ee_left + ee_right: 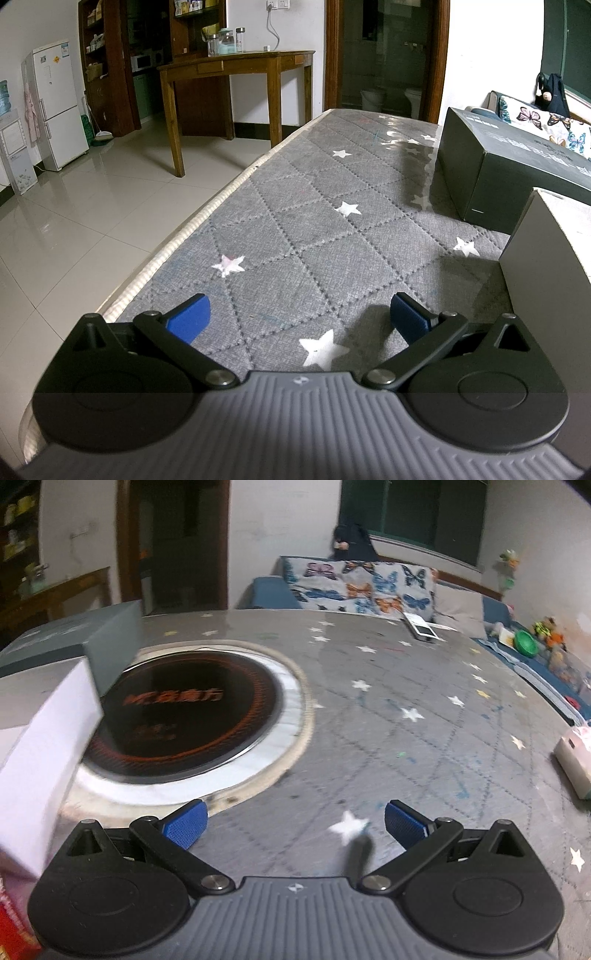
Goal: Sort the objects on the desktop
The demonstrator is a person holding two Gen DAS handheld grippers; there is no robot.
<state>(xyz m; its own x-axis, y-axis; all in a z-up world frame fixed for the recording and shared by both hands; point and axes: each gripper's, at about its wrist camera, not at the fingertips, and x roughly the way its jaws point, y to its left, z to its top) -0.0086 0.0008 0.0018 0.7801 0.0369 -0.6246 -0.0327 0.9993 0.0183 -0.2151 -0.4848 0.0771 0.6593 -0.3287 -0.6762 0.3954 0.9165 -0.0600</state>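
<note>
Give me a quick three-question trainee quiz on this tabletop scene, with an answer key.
1. True or false: the left gripper is holding a box.
2. What sits in the middle of the table, left of the right gripper? A) round black cooktop B) laptop C) plate
3. Fill in: the grey table cover is printed with white ____.

Key: 1. False, both grippers are open and empty. 2. A, the round black cooktop. 3. Stars.

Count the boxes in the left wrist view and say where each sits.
2. A dark box lies far right on the star-patterned cloth; a grey box stands nearer, at the right edge. Others may lie outside the frame.
</note>
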